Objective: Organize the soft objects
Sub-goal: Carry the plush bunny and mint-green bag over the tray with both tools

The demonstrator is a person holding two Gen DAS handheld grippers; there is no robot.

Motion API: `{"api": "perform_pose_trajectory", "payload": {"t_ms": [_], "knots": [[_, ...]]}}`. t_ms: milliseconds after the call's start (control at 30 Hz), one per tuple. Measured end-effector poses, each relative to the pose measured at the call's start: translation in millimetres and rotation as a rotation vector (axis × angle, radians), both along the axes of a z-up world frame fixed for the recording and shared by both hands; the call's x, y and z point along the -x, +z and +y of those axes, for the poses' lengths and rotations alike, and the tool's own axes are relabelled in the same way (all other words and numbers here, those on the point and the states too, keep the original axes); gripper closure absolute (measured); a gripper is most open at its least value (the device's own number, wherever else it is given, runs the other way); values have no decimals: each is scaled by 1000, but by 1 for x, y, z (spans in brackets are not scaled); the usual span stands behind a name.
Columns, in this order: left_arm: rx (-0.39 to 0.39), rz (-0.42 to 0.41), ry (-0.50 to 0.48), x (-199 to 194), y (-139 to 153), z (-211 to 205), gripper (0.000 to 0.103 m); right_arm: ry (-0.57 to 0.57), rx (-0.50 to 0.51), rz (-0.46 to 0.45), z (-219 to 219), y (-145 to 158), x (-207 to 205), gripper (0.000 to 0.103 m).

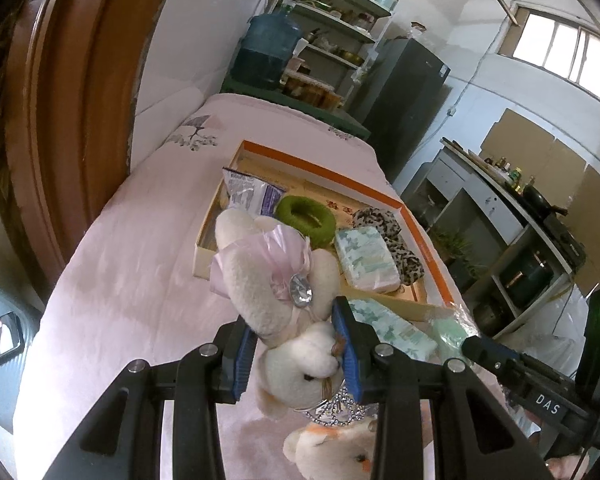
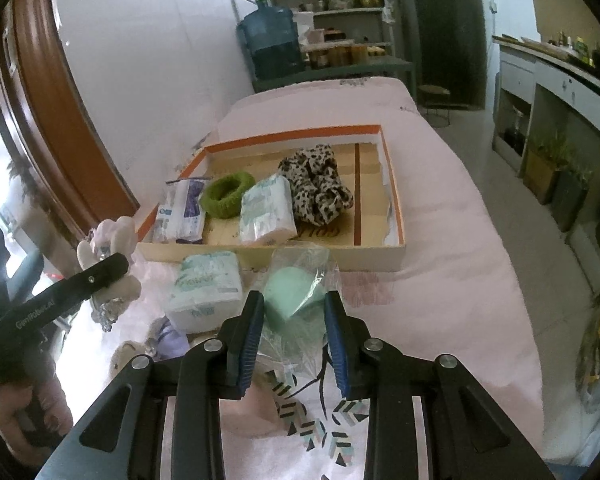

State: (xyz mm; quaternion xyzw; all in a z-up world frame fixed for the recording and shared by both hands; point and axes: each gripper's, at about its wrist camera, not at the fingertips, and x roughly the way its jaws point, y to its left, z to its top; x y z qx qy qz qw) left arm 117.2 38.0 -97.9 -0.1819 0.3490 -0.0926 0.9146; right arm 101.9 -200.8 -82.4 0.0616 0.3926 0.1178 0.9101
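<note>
Left gripper [image 1: 296,344] clamps a white plush bear [image 1: 284,300] by its neck, lifted near the orange-rimmed box [image 2: 396,216]; light, squashy, best pinched at the narrow neck. Right gripper [image 2: 294,334] pinches a mint sponge in a plastic bag [image 2: 296,284], probably slippery; grip the sponge itself, not the film.

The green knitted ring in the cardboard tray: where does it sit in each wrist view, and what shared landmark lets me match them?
Left wrist view: the green knitted ring lies just above centre, beyond the white plush bear.
Right wrist view: it sits left of centre, at the tray's left end.
Shared landmark: the leopard-print fabric scrunchie, in the orange-rimmed cardboard tray.
</note>
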Motion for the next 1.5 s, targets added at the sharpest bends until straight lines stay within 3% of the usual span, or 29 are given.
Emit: {"api": "perform_pose_trajectory", "payload": {"t_ms": [1167, 1500], "knots": [[-43, -153, -90, -28, 68, -30, 66, 57, 33, -167, 14, 66, -23, 71], [-42, -166, -103, -44, 74, -34, 66, 61, 28, -189, 17, 77, -42, 71]]}}
